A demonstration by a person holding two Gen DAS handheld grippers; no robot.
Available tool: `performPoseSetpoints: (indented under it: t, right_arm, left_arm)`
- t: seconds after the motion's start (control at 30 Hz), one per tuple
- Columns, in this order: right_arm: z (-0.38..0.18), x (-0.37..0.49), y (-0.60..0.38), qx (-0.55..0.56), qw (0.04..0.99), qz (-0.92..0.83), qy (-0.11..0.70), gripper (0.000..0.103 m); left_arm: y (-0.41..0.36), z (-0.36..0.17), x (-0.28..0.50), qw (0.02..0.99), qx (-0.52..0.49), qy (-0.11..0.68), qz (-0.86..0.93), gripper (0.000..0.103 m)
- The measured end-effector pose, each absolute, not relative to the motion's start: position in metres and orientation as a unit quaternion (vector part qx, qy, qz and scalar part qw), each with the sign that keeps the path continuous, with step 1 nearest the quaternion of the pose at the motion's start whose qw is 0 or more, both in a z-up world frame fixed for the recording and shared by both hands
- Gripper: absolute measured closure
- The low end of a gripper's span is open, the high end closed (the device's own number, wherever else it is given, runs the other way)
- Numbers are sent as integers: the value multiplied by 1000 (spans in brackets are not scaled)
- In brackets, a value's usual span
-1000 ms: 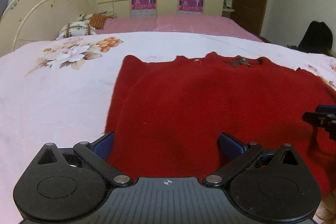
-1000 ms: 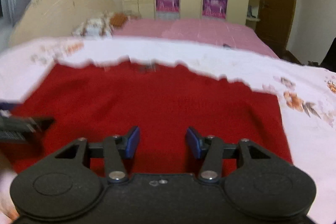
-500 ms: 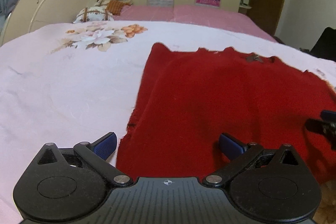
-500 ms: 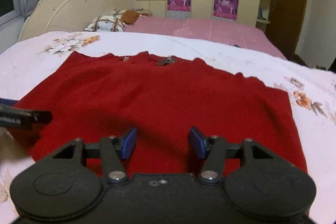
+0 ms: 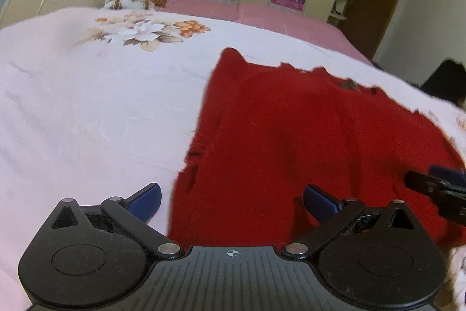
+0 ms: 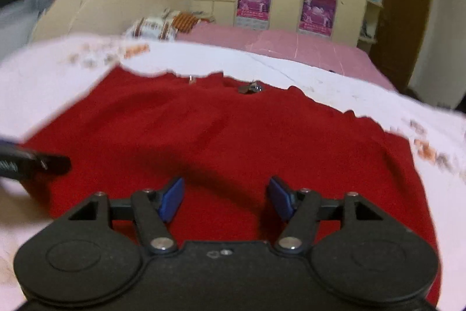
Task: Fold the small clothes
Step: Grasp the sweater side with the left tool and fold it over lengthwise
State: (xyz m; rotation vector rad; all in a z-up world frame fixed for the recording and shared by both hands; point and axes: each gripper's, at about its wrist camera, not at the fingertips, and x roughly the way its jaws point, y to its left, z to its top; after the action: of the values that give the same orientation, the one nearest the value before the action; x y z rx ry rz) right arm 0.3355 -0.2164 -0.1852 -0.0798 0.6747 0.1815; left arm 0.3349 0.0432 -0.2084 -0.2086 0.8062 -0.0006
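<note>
Left wrist view shows my left claw (image 5: 231,201) spread wide, with nothing between its blue pads. It hangs over the near left edge of the red sweater (image 5: 305,142), one pad above the sheet and one above the red cloth. The sweater lies flat and spread out on the pale flowered bed sheet (image 5: 87,107), with its neck at the far side. In the right wrist view my right claw (image 6: 224,198) is over the near middle of the sweater (image 6: 221,130), and its jaws are opening with nothing pinched between them. I think this sweater is soft and fuzzy and floppy. It looks thick, so it may be a bit heavy for cloth, but not hard to lift. It will bend and sag when I pick it up, and it will not break. I think the fuzz keeps it from slipping. The best places to grab look like the near corners or the side edges, one claw each, pinching only the red cloth and not the sheet under it.
</note>
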Motion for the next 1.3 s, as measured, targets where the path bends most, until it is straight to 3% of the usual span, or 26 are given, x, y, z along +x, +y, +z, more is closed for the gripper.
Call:
performPoseSetpoints:
  t: [0.07, 0.2, 0.4, 0.53, 0.67, 0.73, 1.07, 1.1, 1.13, 1.3]
  right_arm:
    - [-180, 335, -217, -23, 941, 78, 328, 40]
    - [-172, 345, -219, -20, 943, 51, 327, 64]
    - [-177, 364, -217, -20, 942, 39, 332, 70]
    - [-174, 370, -217, -23, 948, 36, 316, 71]
    - [-197, 378, -210, -34, 933, 59, 354, 68]
    - [-207, 371, -201, -80, 940, 58, 328, 67]
    - [-199, 372, -207, -49, 938, 58, 339, 67]
    - [-197, 372, -207, -46, 937, 58, 341, 67]
    - [-195, 371, -208, -45, 937, 59, 342, 67]
    - [-196, 370, -209, -44, 936, 63, 344, 65]
  left_arm:
    - [51, -209, 341, 916, -107, 387, 12, 0]
    - [59, -212, 361, 912, -118, 393, 6, 0]
    - [52, -214, 382, 913, -110, 392, -8, 0]
    - [46, -212, 385, 914, -122, 386, -21, 29]
    - [45, -210, 386, 910, -146, 388, -26, 43]
    - [44, -208, 386, 905, -160, 392, -33, 59]
    - [51, -211, 388, 893, -210, 396, -38, 60]
    - [51, -211, 387, 891, -216, 397, -43, 71]
    - [51, -212, 386, 889, -221, 398, -49, 75]
    - [61, -221, 386, 873, -266, 404, -63, 75]
